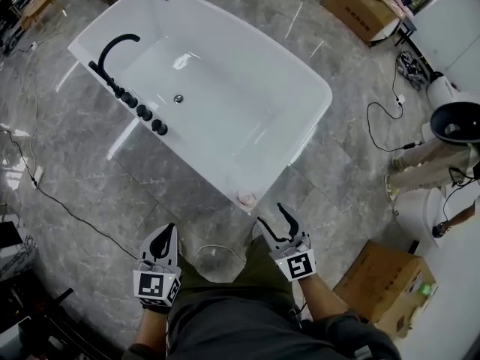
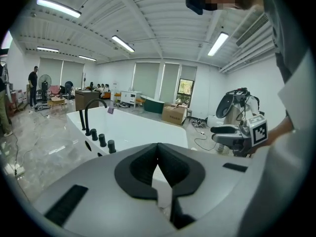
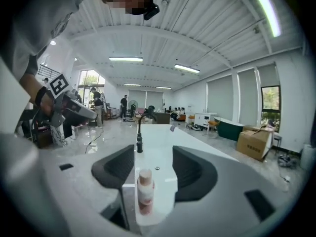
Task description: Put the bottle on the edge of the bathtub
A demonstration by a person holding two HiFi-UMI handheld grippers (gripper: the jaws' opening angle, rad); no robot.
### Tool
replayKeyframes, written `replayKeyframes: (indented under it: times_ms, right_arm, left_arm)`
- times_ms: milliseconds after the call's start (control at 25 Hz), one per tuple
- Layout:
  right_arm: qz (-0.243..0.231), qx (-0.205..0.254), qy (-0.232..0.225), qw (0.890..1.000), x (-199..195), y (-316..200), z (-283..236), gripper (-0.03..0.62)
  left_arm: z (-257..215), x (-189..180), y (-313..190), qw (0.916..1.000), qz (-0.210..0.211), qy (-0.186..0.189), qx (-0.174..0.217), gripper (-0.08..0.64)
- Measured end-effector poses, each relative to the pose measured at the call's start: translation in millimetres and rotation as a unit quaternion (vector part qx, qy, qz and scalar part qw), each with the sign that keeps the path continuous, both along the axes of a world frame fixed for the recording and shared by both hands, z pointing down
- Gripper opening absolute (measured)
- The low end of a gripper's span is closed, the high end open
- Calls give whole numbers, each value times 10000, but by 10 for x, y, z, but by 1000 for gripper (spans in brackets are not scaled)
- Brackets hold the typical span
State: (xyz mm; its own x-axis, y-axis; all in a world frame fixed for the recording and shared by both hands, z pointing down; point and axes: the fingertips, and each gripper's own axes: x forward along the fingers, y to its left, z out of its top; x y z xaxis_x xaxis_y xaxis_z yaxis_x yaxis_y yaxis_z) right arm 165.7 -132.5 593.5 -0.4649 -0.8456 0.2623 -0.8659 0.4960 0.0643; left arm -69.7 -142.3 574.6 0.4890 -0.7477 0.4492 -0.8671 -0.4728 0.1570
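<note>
Currently the bottle stands upright on the bathtub edge, lower centre of the right gripper view. Your right gripper jaws gape clear of it, and your left gripper jaws are closed and empty. The bottle is probably light, slick and easily toppled, so grip it mid-body.

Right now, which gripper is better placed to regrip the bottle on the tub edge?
Likely right. The right gripper is open with the bottle upright ahead of its jaws; the left gripper is shut, farther off.

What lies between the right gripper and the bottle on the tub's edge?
Nothing. The head view shows the right gripper open, short of the bottle, with only bare bathtub rim and floor between; the right gripper view agrees.
</note>
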Motion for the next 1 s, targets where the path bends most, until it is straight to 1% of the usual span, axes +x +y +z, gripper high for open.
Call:
replayKeyframes:
  times_ms: [160, 280, 440, 560, 760, 920, 1000]
  right_arm:
    - [412, -44, 7, 9991, 129, 160, -688, 231]
    - [756, -33, 66, 9971, 218, 228, -1105, 210]
    - [1041, 199, 16, 9944, 283, 354, -1578, 175]
    - [1318, 307, 12, 9908, 327, 489, -1871, 130]
    - [1628, 474, -47, 9855, 377, 736, -2156, 90]
    - [1813, 581, -29, 9817, 402, 914, -2239, 50]
    - [1939, 553, -19, 9795, 422, 982, -2263, 33]
  left_arm:
    - [-594, 151, -71, 9993, 272, 187, 192, 0]
    - [-938, 232, -107, 9978, 470, 281, 364, 0]
    - [-1291, 371, -53, 9951, 732, 397, 525, 0]
    - [-1543, 495, 19, 9919, 957, 487, 679, 0]
    - [-1785, 632, 139, 9863, 1313, 557, 830, 0]
    - [-1877, 653, 212, 9837, 1449, 577, 899, 0]
    - [-1918, 655, 223, 9824, 1498, 592, 949, 0]
